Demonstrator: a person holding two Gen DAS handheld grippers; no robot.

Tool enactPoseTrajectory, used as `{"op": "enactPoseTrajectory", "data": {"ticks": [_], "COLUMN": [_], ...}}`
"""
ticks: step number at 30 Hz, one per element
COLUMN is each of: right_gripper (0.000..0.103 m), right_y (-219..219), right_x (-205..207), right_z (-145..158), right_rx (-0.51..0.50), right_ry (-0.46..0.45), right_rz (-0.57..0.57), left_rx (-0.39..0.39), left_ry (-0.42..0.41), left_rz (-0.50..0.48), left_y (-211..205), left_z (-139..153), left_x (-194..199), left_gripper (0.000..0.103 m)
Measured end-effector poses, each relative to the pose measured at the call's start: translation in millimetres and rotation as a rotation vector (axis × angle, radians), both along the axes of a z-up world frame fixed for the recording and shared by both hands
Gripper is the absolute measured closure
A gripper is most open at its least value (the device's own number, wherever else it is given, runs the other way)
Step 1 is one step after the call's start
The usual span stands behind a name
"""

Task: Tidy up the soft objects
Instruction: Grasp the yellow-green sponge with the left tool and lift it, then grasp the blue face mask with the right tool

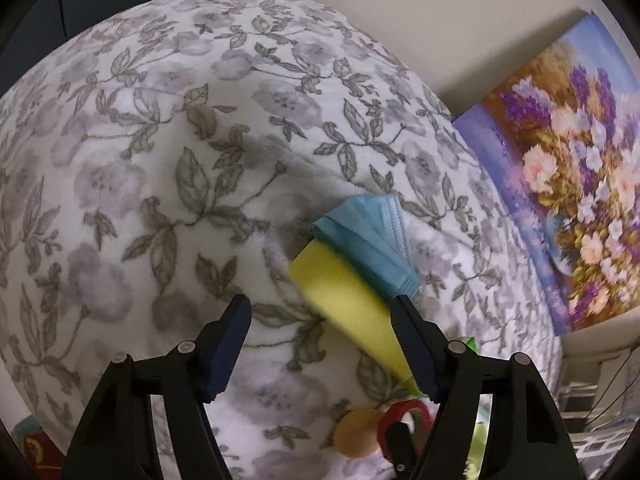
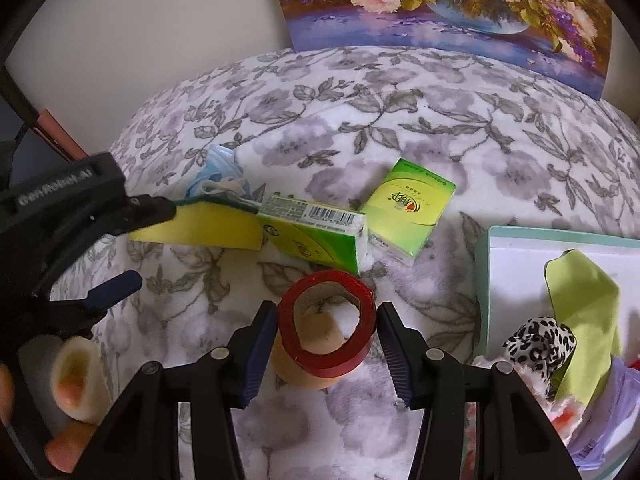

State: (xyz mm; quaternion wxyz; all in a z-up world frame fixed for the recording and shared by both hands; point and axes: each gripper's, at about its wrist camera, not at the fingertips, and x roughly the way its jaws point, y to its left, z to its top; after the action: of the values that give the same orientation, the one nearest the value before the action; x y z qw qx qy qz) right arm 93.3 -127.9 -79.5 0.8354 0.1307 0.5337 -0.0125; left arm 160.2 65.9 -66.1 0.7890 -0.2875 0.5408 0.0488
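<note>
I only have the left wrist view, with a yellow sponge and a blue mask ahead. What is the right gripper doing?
Observer: The right gripper straddles the red tape roll. I cannot tell whether its pads press on it.
Operator: What lies past the sponge?
Observer: A green tissue pack sits against the yellow sponge, with a second tissue pack just beyond it.
Operator: Is there any container?
Observer: Yes, a pale green tray at the right holds a lime cloth and a leopard-print scrunchie.
</note>
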Motion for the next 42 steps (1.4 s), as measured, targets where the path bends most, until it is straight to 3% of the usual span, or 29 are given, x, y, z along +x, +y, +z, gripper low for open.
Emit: {"op": "enactPoseTrajectory", "data": {"ticks": [6,9,12,15,18,23,28,42], "right_gripper": [0.049,0.049,0.049,0.049,0.049,0.049,0.049,0.048], "right_y": [2.7,3.1,3.6,4.2,3.9,1.8,-0.5,-8.1], "right_x": [0.5,0.2,0.7,0.4,-0.4,-3.2,-6.3,-22.6], "right_z": [-1.4,-2.7,-5.8,-7.0,-5.5,0.2,2.5,-2.2], "right_rx": [-0.008,-0.015,-0.015,-0.021,-0.025,-0.037,-0.045,-0.043], "right_ry": [0.006,0.013,0.025,0.028,0.026,0.021,0.035,0.087], "right_rz": [0.011,0.016,0.02,0.023,0.02,0.013,0.01,0.001], "left_rx": [-0.021,-0.035,-0.109,-0.135,-0.116,-0.001,0.002,-0.048], "left_ry": [0.016,0.039,0.055,0.033,0.004,-0.049,-0.064,-0.03], "left_rz": [0.007,0.002,0.009,0.014,0.003,-0.041,-0.099,-0.165], "left_y": [-1.8,-2.2,-0.6,2.4,2.8,2.3,2.2,8.0], "left_z": [-8.7,-17.8,-31.0,-30.2,-22.7,-1.1,9.0,7.3], "left_x": [1.7,1.8,-0.2,-2.9,-5.7,-10.3,-19.8,-55.6], "left_gripper": [0.03,0.047,0.051,0.056,0.06,0.062,0.067,0.068]}}
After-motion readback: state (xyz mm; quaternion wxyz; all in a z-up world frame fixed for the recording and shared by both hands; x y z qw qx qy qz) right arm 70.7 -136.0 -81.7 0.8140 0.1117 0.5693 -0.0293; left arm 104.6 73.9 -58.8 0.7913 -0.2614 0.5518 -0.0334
